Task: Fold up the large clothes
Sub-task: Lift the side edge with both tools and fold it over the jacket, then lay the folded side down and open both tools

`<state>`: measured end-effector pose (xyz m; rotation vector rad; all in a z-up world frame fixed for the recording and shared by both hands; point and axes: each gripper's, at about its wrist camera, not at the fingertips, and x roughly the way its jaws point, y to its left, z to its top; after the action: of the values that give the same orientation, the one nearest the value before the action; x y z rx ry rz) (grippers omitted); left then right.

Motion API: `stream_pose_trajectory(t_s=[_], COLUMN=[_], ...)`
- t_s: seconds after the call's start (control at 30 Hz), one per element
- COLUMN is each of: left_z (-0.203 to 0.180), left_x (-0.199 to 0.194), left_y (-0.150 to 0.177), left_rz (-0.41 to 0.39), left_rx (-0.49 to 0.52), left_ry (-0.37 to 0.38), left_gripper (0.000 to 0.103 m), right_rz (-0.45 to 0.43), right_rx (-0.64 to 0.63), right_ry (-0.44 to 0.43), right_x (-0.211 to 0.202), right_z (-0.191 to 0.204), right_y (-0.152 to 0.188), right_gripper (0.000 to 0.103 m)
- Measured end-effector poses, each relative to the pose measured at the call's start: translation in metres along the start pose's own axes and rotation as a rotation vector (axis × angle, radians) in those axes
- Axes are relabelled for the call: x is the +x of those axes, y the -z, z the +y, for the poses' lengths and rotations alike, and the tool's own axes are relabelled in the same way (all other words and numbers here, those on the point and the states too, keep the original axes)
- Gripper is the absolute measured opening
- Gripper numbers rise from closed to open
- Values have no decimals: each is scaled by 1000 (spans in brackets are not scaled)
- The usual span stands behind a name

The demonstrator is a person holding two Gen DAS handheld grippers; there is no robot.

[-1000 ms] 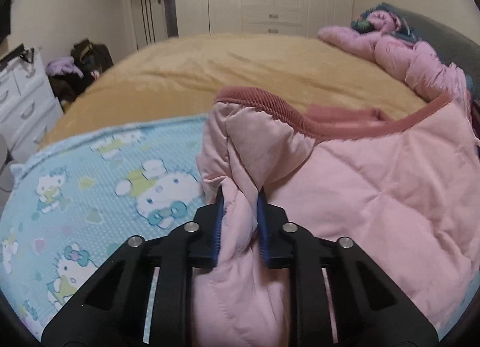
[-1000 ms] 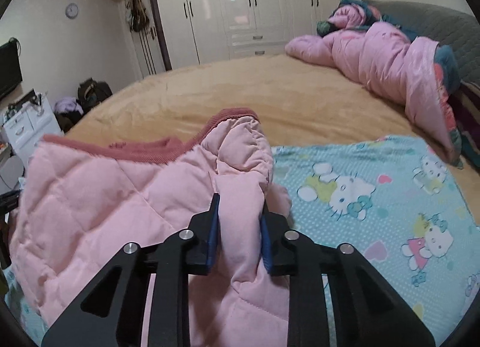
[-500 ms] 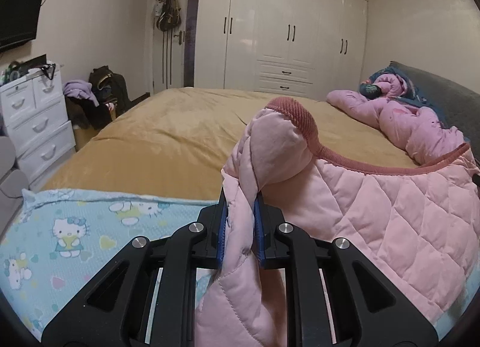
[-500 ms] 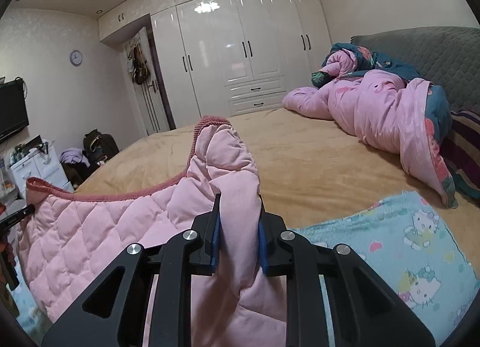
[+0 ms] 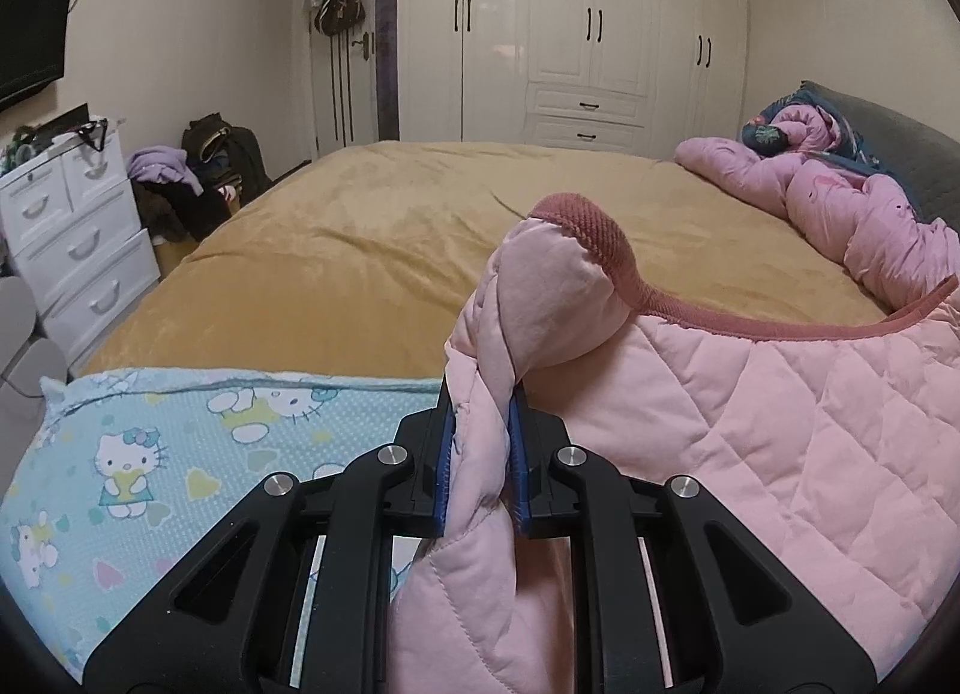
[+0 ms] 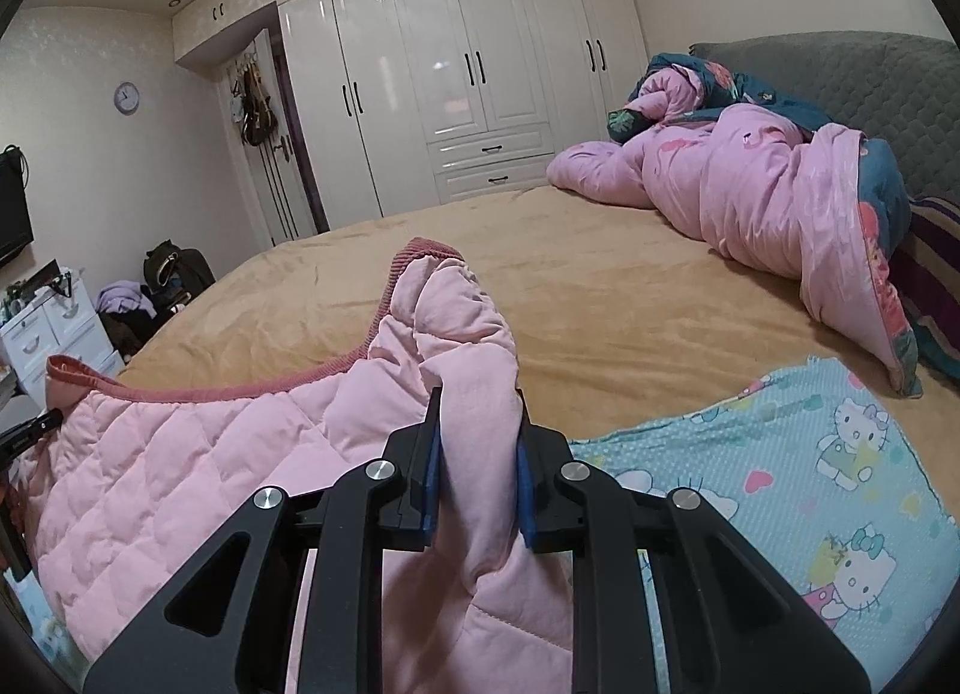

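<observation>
Left gripper [image 5: 480,454] pinches a corner of the pink quilted jacket with ribbed rose trim [image 5: 750,454], right gripper [image 6: 477,472] clamps the other corner, garment raised above the mustard-covered bed [image 5: 390,250], over its cartoon-cat blue blanket [image 5: 150,454].

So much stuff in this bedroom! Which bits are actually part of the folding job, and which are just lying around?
Part of the job:
- pink quilted garment
- left claw, clamped on it
- right claw, clamped on it
- cartoon-cat sheet beneath

Just lying about:
- rumpled pink duvet
- white drawers
- wall clock
- purple clothes
</observation>
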<state>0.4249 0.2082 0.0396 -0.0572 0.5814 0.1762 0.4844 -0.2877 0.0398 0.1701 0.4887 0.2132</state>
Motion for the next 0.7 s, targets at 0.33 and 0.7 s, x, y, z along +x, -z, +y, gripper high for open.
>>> stream_pose_trajectory(t_s=[0.33, 0.7], left_z=[4, 16], left_x=[26, 80], left_y=[23, 66], left_rz=[84, 242], left_rx=[1, -63], left_ry=[-22, -7], left_gripper=[10, 24], right_rz=[131, 399], right_rx=[31, 141], right_ry=[26, 20], right_x=[31, 99], right_z=[-9, -34], right_y=[26, 85], right_gripper=[19, 34])
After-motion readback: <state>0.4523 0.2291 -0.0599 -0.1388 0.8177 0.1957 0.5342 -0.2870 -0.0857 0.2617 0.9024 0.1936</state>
